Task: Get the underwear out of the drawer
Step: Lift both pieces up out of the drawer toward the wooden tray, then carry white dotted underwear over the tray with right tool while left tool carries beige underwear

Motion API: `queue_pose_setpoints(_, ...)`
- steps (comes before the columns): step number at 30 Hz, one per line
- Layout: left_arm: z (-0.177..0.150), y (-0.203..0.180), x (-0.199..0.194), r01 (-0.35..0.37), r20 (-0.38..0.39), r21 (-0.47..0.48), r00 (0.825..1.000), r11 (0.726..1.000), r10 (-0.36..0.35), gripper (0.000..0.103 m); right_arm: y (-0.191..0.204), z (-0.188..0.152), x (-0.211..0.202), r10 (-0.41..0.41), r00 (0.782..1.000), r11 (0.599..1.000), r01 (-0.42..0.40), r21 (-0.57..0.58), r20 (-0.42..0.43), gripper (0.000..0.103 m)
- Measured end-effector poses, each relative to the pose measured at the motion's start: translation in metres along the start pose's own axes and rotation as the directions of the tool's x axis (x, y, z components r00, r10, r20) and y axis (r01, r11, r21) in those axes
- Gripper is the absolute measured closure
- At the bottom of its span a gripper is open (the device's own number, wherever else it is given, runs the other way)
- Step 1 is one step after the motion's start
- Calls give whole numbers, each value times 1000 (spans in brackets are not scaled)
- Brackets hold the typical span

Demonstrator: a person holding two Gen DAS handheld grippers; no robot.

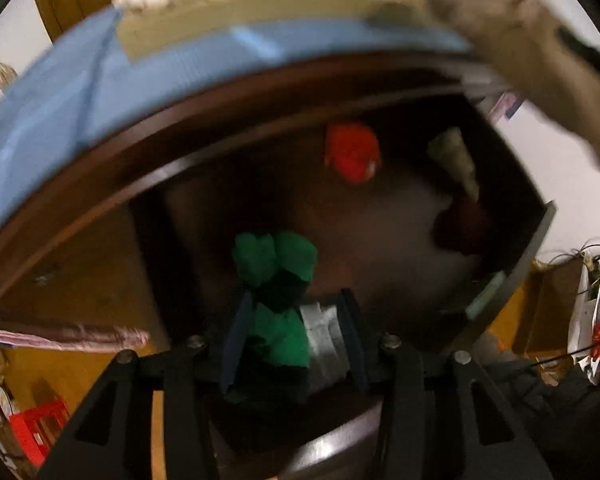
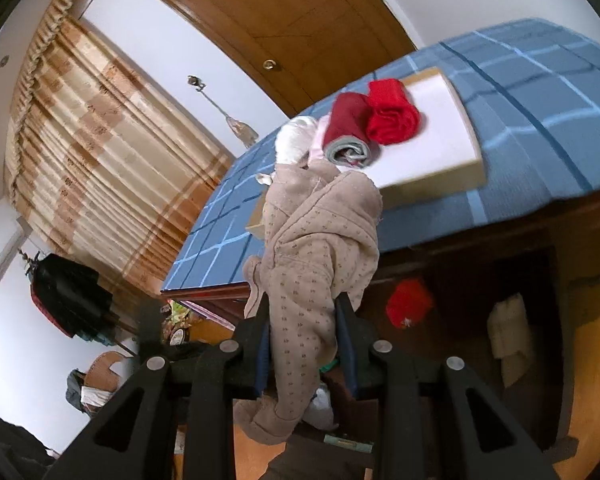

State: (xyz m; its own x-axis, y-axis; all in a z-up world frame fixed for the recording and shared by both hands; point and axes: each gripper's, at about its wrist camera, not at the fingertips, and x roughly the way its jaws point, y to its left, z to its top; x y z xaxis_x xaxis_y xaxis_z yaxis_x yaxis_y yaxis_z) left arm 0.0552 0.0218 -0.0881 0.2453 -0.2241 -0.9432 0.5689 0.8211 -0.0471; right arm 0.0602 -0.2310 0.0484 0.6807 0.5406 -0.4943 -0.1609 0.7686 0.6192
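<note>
Right, we see the drawer (image 1: 512, 264) pulled open under the dark wood top, with several pieces lying loose on its floor. A red bundle (image 1: 353, 152) sits toward the back, a pale greenish-beige piece (image 1: 456, 160) lies just right of it against the side wall, and a dark maroon piece (image 1: 460, 228) sits just in front of that. Our left wrist view is motion-blurred, so finer detail is lost.

Our left gripper (image 1: 294, 344) is clamped on a green piece of underwear (image 1: 274, 264), which bunches up above the fingertips and hangs over the drawer interior. Something grey sits between the cloth and the right finger; we can't tell what it is.

Our right gripper (image 2: 302, 344) is closed on a beige dotted garment (image 2: 316, 248), held up in front of the top surface. It's crumpled, with small brown dots and stitched hems, and it drapes down past the fingers.

On top, a blue checked cloth (image 2: 540, 92) covers the surface and carries a flat white-faced box (image 2: 440, 136). Resting on the box are a bright red roll (image 2: 392, 114) and a dark red roll with grey edge (image 2: 346, 128), touching side by side, with a white piece (image 2: 296, 140) just beside them at the box's near corner.
</note>
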Motion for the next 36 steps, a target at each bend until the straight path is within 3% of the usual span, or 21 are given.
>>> queue_pose_setpoints(3, 4, -3, 23, -20, -70, 3, 997, 1000, 20, 59, -3, -2, -2, 6, 1000, 1000, -6, 14, 6, 72)
queue_pose_setpoints(7, 7, -1, 56, -46, -187, 5, 981, 999, 46, 58, 1, -1, -6, 11, 1000, 1000, -11, 1, 13, 72)
queue_pose_setpoints(11, 9, -3, 68, -90, -225, 26, 970, 996, 94, 64, 4, -1, -8, 23, 1000, 1000, -23, -3, 18, 72)
queue_pose_setpoints(13, 10, 0, 64, -85, -203, 3, 976, 996, 84, 78, 4, -1, -7, 26, 1000, 1000, -26, -2, 18, 72)
queue_pose_setpoints(17, 3, 13, 55, -27, -132, -71, 991, 997, 18, 89, 5, -1, -7, 26, 999, 1000, -26, -1, 19, 72)
queue_pose_setpoints(24, -12, 10, 22, 66, 21, -150, 998, 986, -64, 92, 5, -2, -7, 24, 999, 1000, -24, -1, 22, 72)
queue_pose_setpoints(29, -8, 12, -25, 113, 141, -153, 986, 982, -91, 97, 6, -2, -8, 22, 999, 1000, -22, -6, 25, 72)
queue_pose_setpoints(31, -6, 8, -43, 101, 179, -124, 981, 987, -78, 97, 8, -1, -9, 19, 999, 1000, -19, -12, 31, 72)
queue_pose_setpoints(33, -4, 10, -50, 75, 183, -107, 982, 991, -54, 97, 8, 1, -10, 16, 999, 1000, -16, -17, 35, 72)
queue_pose_setpoints(36, 1, 17, -39, 56, 119, -116, 992, 992, -42, 96, 9, 1, -12, 13, 999, 1000, -12, -14, 44, 72)
